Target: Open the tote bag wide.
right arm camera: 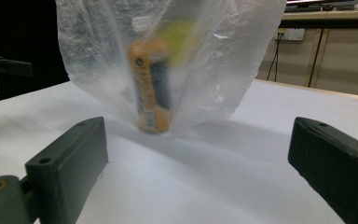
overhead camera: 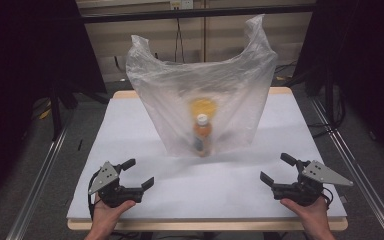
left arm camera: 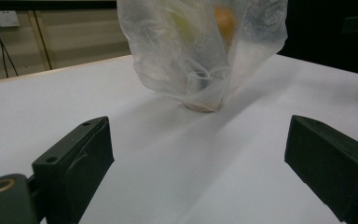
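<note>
Surface (overhead camera: 130, 130) was evenly bright, surroundings dim. Bag (overhead camera: 205, 85) cast a soft shadow toward the camera. Both gripper views were slightly blurred; near fingers (left arm camera: 79, 163) were soft.

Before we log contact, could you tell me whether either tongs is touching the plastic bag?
No, both tongs sit open near the table's front edge, well apart from the bag.

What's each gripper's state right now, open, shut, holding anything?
Left gripper: jaws open, holding nothing, short of the translucent white plastic bag.
Right gripper: jaws open, holding nothing.

Lab, black curtains (overhead camera: 25, 75), framed test table (overhead camera: 130, 130)
</note>
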Motion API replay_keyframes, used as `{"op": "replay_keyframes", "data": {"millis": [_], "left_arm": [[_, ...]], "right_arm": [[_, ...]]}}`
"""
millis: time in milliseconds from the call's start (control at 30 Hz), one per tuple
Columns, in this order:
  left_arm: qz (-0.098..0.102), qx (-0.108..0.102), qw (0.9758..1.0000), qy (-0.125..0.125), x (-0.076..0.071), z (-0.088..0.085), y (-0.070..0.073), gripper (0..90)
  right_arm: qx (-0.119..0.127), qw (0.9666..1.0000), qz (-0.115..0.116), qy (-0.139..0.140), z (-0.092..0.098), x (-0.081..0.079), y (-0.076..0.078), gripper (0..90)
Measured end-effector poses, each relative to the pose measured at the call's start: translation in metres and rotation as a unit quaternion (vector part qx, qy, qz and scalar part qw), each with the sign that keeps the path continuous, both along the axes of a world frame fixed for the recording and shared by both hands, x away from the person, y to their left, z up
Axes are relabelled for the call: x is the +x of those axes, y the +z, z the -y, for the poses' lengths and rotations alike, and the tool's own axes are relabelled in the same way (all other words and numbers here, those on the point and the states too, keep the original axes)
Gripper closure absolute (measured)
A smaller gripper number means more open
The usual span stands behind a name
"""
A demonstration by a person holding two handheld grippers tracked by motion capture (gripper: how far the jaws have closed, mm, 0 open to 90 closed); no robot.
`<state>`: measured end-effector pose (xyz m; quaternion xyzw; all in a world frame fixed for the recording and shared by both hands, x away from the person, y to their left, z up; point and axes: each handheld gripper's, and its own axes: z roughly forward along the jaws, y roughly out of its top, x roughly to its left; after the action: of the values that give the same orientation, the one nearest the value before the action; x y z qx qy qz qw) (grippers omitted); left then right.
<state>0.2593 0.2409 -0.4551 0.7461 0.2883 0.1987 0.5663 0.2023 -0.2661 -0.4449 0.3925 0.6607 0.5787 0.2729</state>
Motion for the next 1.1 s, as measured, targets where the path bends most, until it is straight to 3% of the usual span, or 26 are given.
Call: {"op": "replay_keyframes", "data": {"millis": [33, 100, 133, 233, 267, 333, 367, 433, 633, 767, 900, 1067, 1100], "left_arm": [[-0.006, -0.009, 0.9999, 0.003, -0.001, 0.002, -0.001, 9.4], [-0.007, -0.007, 0.9999, 0.004, 0.0, 0.002, -0.001, 9.6], [-0.011, -0.011, 0.9998, -0.008, 0.001, 0.001, -0.002, 10.0], [-0.009, 0.0, 0.9999, 0.004, 0.001, 0.001, -0.002, 12.1], [-0.014, -0.011, 0.9998, -0.009, 0.002, 0.001, -0.003, 12.1], [-0.009, 0.011, 0.9999, 0.0, 0.001, 0.002, -0.002, 17.0], [-0.019, 0.001, 0.9998, -0.008, 0.001, 0.003, -0.002, 18.4], [-0.019, -0.001, 0.9997, -0.017, 0.001, 0.004, -0.001, 29.3], [-0.016, 0.004, 0.9995, -0.027, 0.004, 0.007, 0.001, 36.0], [-0.02, 0.002, 0.999, -0.04, 0.006, 0.009, 0.008, 48.5], [-0.02, 0.006, 0.9984, -0.052, 0.012, 0.015, 0.016, 58.7], [-0.038, 0.015, 0.9966, -0.071, 0.016, 0.024, 0.022, 67.9], [-0.038, 0.009, 0.9952, -0.09, 0.018, 0.025, 0.023, 69.6]], "right_arm": [[0.0, 1.0, -0.002, -0.001, 0.0, 0.0, 0.0, 5.8], [-0.006, 1.0, -0.002, 0.0, 0.001, 0.002, -0.001, 6.3], [-0.003, 1.0, -0.003, 0.002, 0.001, 0.002, -0.001, 7.9], [-0.002, 1.0, -0.008, 0.001, 0.001, 0.002, -0.001, 11.1], [-0.007, 0.9999, -0.012, 0.004, 0.001, 0.003, -0.001, 14.9], [-0.002, 0.9996, -0.024, 0.016, 0.002, 0.005, -0.003, 20.4], [0.0, 0.9995, -0.025, 0.019, 0.002, 0.005, -0.003, 23.2], [-0.006, 0.9991, -0.029, 0.029, 0.002, 0.006, -0.002, 27.5], [-0.01, 0.9984, -0.028, 0.048, 0.0, 0.012, -0.001, 40.4], [-0.014, 0.9973, -0.028, 0.067, -0.002, 0.018, 0.003, 57.7], [-0.02, 0.9971, -0.02, 0.072, -0.007, 0.021, 0.007, 62.4], [-0.022, 0.995, -0.033, 0.092, -0.011, 0.027, 0.013, 71.9], [-0.019, 0.9942, -0.037, 0.099, -0.012, 0.028, 0.014, 72.7]]}}
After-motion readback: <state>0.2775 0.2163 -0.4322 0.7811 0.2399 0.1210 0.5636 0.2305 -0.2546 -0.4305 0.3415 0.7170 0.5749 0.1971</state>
